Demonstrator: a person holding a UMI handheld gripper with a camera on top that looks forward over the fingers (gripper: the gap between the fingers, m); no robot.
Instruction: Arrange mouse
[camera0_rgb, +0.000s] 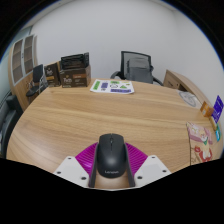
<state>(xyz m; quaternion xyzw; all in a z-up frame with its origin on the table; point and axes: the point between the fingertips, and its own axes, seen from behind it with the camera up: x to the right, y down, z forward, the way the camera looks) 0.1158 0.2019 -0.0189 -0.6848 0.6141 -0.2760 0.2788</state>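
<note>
A black computer mouse (110, 158) sits between my gripper's two fingers, its front pointing away from me. My gripper (110, 152) is shut on the mouse: the magenta pads (88, 160) press against its left and right sides. The mouse is over the near part of a large wooden table (90, 120). I cannot tell whether its underside rests on the table or is just above it.
Beyond the fingers, papers (112, 87) lie at the table's far side. A black office chair (137, 68) stands behind them. A dark box (73, 72) sits at the far left. Colourful booklets (203, 135) and a blue item (217, 108) lie at the right.
</note>
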